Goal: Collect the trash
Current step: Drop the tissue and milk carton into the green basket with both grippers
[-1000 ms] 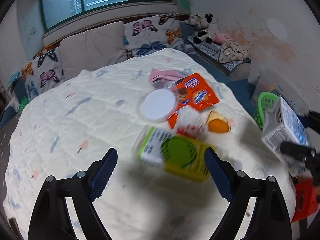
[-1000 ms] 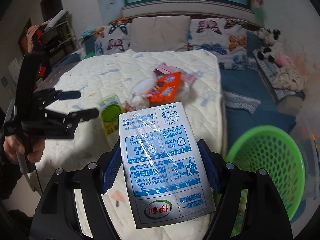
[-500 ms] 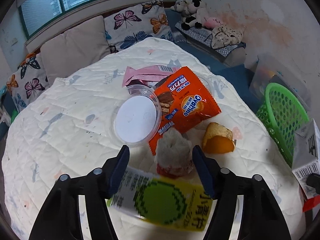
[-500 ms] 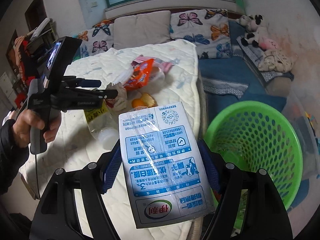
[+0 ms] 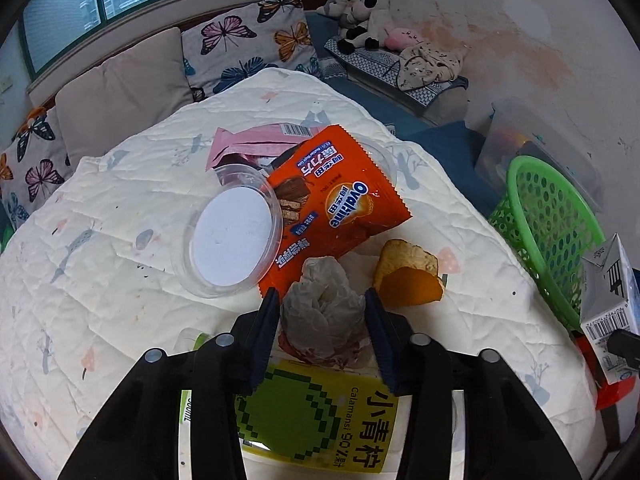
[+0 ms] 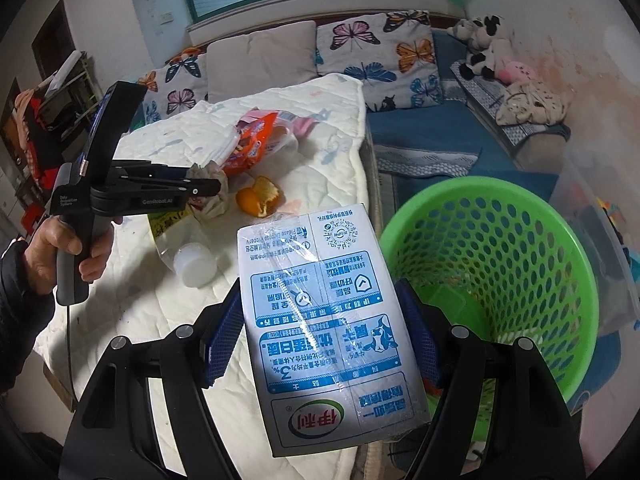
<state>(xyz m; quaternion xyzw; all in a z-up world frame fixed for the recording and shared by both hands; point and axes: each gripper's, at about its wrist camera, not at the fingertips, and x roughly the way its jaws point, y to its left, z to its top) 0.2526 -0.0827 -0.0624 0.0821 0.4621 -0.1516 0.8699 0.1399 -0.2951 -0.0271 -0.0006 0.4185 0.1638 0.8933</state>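
A crumpled paper wad (image 5: pixel 324 316) lies on the white quilt between the pads of my left gripper (image 5: pixel 320 294). The jaws are closing and both pads touch the wad's sides. The right wrist view shows the same left gripper (image 6: pixel 212 188) at the wad (image 6: pixel 214 204), held by a person's hand (image 6: pixel 60 252). My right gripper (image 6: pixel 320 292) is shut on a blue-and-white milk carton (image 6: pixel 332 328), held just left of the green basket (image 6: pixel 492 280). That carton (image 5: pixel 608 300) also shows at the left wrist view's right edge.
On the quilt lie an orange Ovaltine wrapper (image 5: pixel 336 200), a clear plastic lid (image 5: pixel 232 232), a pink wrapper (image 5: pixel 256 144), orange peel (image 5: pixel 408 276) and a green-yellow juice bottle (image 5: pixel 312 412) under my left gripper. The green basket (image 5: pixel 548 220) stands beside the bed, with a clear bin (image 5: pixel 532 144) behind it.
My left gripper has moved forward past the juice bottle to the paper wad and its jaws have narrowed onto it. My right gripper has carried the carton towards the green basket.
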